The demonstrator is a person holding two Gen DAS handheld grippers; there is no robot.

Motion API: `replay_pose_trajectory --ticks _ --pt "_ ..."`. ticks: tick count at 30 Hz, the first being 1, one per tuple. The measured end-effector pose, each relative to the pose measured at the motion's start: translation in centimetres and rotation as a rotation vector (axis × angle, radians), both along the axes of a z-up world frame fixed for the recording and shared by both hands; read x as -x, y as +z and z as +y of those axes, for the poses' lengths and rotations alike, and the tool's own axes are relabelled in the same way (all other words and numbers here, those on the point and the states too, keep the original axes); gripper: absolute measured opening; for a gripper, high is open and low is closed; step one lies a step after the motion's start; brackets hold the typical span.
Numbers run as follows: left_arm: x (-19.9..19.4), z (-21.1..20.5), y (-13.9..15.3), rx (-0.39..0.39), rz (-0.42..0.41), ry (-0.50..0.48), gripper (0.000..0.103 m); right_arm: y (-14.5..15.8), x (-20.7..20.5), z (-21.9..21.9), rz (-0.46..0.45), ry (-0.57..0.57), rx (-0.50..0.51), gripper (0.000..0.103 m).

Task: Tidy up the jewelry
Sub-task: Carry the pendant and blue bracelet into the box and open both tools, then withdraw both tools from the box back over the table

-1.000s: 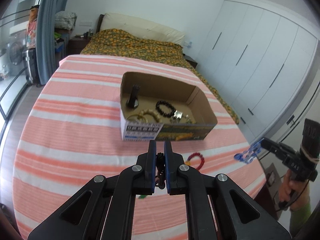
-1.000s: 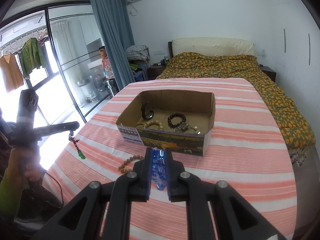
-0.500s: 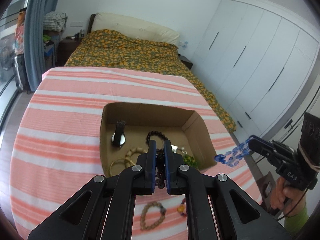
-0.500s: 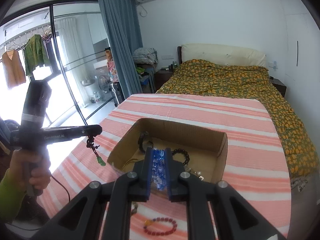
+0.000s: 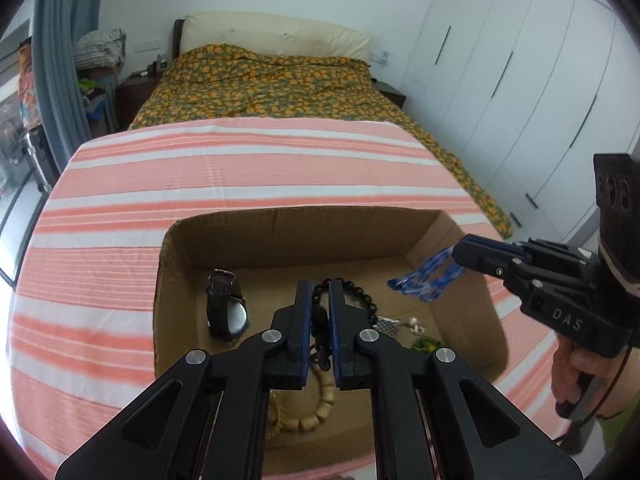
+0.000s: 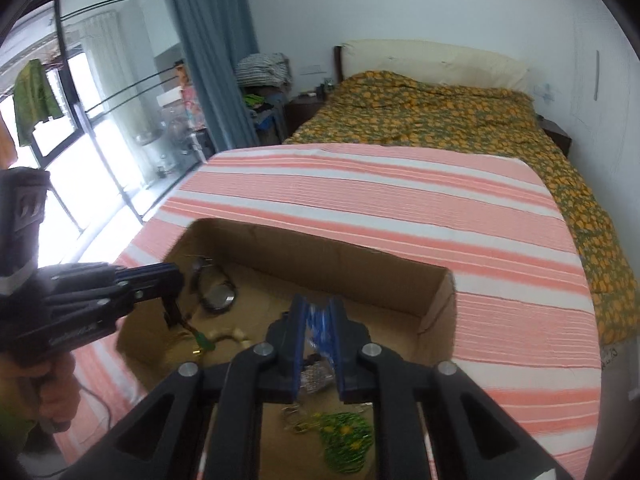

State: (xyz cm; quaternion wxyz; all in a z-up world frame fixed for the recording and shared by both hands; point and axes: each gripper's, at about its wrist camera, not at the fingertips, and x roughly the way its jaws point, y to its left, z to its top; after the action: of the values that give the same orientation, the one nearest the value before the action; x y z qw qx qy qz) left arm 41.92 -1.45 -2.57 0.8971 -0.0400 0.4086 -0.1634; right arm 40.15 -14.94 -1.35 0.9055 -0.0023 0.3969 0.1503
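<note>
Both grippers hang over the open cardboard box (image 5: 424, 236) in the lower half of each frame, on the striped cloth (image 5: 240, 168). At lower centre of its own view the left gripper (image 5: 320, 300) has its jaws opening, with a dark beaded strand (image 5: 319, 332) between them and its green pendant (image 6: 204, 342) dangling low over the box floor. The right gripper (image 6: 318, 316) is also opening, the blue bead bracelet (image 6: 320, 328) between its jaws and seemingly beginning to slip; in the left view it hangs at centre right, above the box's right end. Already inside lie a watch (image 5: 224, 308), a black bead bracelet (image 5: 360, 300), a pale bead bracelet (image 5: 320, 404) and a green item (image 6: 346, 440). I judge the sorting well along: these two pieces are at the point of release, and whether more jewelry waits outside the box cannot be seen from here.
</note>
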Motion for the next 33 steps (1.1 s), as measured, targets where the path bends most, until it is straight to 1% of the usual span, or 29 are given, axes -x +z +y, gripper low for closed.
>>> replay_pose_trajectory --ticks 1,2,3,4,5,7,8,9,11,15,16,18,22,24,25,27,29,31,33 --pt "-0.1 0.0 -0.2 -0.007 0.001 0.007 0.031 0.0 0.0 -0.3 -0.008 -0.023 0.01 0.041" --pt "-0.1 0.1 -0.4 -0.018 0.0 0.023 0.046 0.2 0.4 -0.8 -0.031 -0.054 0.014 0.058" --pt "0.0 0.2 -0.4 -0.026 -0.007 0.042 0.073 0.6 0.9 -1.1 -0.051 -0.072 0.01 0.06" --pt "0.5 0.5 -0.3 -0.032 -0.027 0.071 0.085 1.1 1.7 -1.6 -0.064 -0.086 -0.002 0.06" --pt "1.2 0.9 0.1 -0.035 -0.052 0.092 0.087 1.4 2.4 -1.9 -0.067 -0.09 -0.012 0.06" --pt "2.3 1.6 0.8 -0.043 -0.075 0.106 0.09 2.1 3.5 -2.7 -0.07 -0.097 -0.021 0.06" --pt "3.0 2.0 1.2 -0.051 -0.083 0.114 0.09 2.5 4.6 -2.9 -0.076 -0.098 -0.019 0.062" --pt "4.2 2.5 1.7 -0.065 -0.099 0.126 0.092 2.9 5.6 -2.9 -0.08 -0.094 -0.017 0.065" --pt "6.4 3.3 2.5 -0.093 -0.127 0.137 0.096 3.5 8.1 -3.0 -0.091 -0.09 -0.005 0.067" --pt "11.3 4.6 4.1 -0.157 -0.168 0.15 0.098 4.3 13.3 -3.1 -0.104 -0.093 0.012 0.068" --pt "12.8 5.1 4.4 -0.17 -0.174 0.149 0.098 4.2 15.2 -3.0 -0.112 -0.097 0.023 0.069" --pt "15.7 5.9 5.1 -0.192 -0.188 0.149 0.099 4.1 17.8 -2.8 -0.125 -0.1 0.044 0.074" --pt "21.3 7.2 5.8 -0.224 -0.21 0.161 0.101 2.3 23.5 -2.3 -0.132 -0.124 0.084 0.075" --pt "23.8 7.7 5.0 -0.219 -0.196 0.172 0.102 1.0 26.0 -1.9 -0.113 -0.139 0.075 0.075" --pt "24.6 7.7 4.5 -0.208 -0.183 0.175 0.102 -0.3 27.3 -1.5 -0.103 -0.148 0.071 0.075" --pt "26.6 7.6 2.3 -0.165 -0.144 0.174 0.102 -2.2 29.1 -1.0 -0.091 -0.167 0.075 0.075" --pt "27.5 7.0 -0.2 -0.144 -0.111 0.169 0.102 -4.7 30.7 -0.6 -0.075 -0.19 0.087 0.075" --pt "28.4 6.0 -3.5 -0.156 -0.097 0.166 0.102 -7.1 31.7 -0.1 -0.047 -0.205 0.085 0.075" --pt "28.9 5.0 -6.2 -0.193 -0.101 0.171 0.102 -8.5 32.4 0.2 -0.031 -0.203 0.081 0.075"
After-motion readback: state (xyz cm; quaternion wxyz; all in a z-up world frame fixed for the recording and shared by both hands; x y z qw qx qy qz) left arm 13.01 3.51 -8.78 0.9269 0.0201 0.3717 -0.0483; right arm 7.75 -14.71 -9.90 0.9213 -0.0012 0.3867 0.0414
